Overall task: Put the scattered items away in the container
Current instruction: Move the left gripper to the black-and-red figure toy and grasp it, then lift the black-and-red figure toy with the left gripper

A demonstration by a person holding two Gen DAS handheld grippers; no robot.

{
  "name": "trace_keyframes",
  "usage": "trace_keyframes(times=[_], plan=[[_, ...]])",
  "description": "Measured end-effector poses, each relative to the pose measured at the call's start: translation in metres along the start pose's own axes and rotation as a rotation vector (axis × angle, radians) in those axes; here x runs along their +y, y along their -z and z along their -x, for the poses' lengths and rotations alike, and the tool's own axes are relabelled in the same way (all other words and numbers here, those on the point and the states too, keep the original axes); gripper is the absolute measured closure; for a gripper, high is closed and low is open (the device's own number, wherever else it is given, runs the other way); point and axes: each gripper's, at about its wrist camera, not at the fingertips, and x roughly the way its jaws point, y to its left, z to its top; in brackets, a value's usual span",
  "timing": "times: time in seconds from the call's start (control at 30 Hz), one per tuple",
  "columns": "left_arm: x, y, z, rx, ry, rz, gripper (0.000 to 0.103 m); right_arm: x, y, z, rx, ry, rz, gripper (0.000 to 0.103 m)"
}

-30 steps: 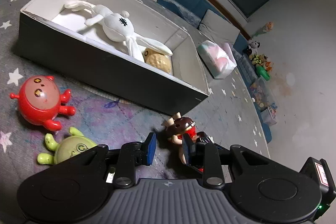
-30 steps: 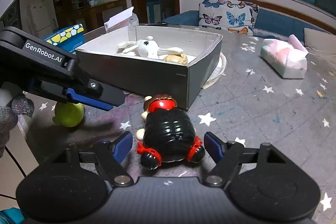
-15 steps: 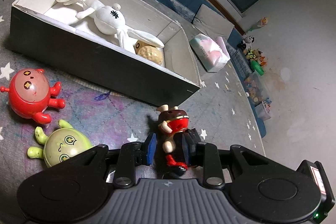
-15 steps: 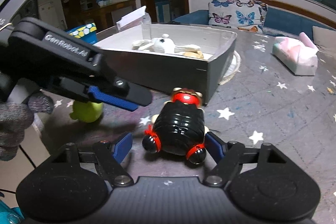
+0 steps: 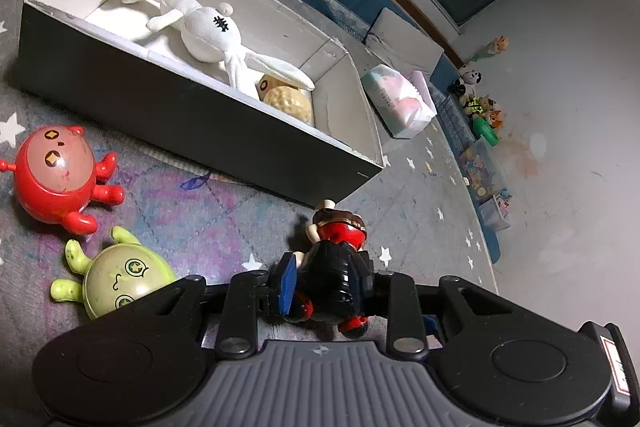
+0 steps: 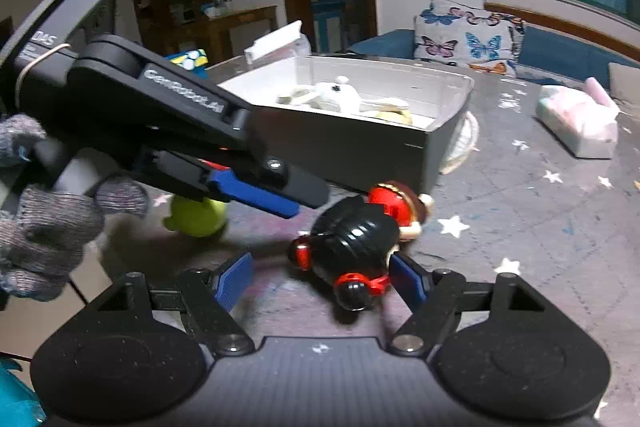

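A black toy figure with a red head [image 5: 332, 287] [image 6: 352, 235] lies on the star-patterned grey cloth, just off the near corner of the dark open box [image 5: 192, 123] [image 6: 340, 147]. My left gripper [image 5: 324, 267] [image 6: 308, 197] straddles the toy's black body. Its jaws are opening, with a blue pad close on each side, and I see no firm squeeze. My right gripper [image 6: 320, 275] is open wide around the toy's feet, and its right finger [image 6: 406, 279] is up against the toy. A red round toy [image 5: 56, 171] and a green round toy [image 5: 120, 279] [image 6: 196, 215] lie loose to the left.
Inside the box lie a white rabbit plush [image 5: 208, 35] [image 6: 336, 95] and a tan ball-shaped toy [image 5: 290, 103]. A tissue pack [image 5: 400, 103] [image 6: 576, 123] sits beyond the box. A gloved hand [image 6: 48, 227] holds the left gripper. Butterfly cushions and a bench run behind.
The left gripper has come forward over the black toy, so its body now sits between the pads. In the right wrist view the toy has swung rightward against the right finger.
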Motion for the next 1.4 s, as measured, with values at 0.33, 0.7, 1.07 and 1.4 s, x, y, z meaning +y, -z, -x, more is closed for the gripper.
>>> trace_keyframes(times=[0.33,0.7,1.07,1.4], plan=[[0.005,-0.005,-0.008,0.015,0.026,0.039,0.069,-0.023,0.001,-0.015,0.035,0.031,-0.007,0.026],[0.013,-0.014,-0.016,0.01,0.052,0.109,0.068,-0.02,-0.001,-0.027,0.048,-0.02,-0.008,0.04],[-0.003,-0.019,-0.019,0.035,0.001,-0.006,0.065,-0.021,-0.004,-0.032,0.047,-0.061,-0.033,0.045],[-0.006,-0.025,-0.031,0.063,-0.006,-0.044,0.061,-0.021,-0.006,-0.037,0.039,-0.057,-0.075,0.048]])
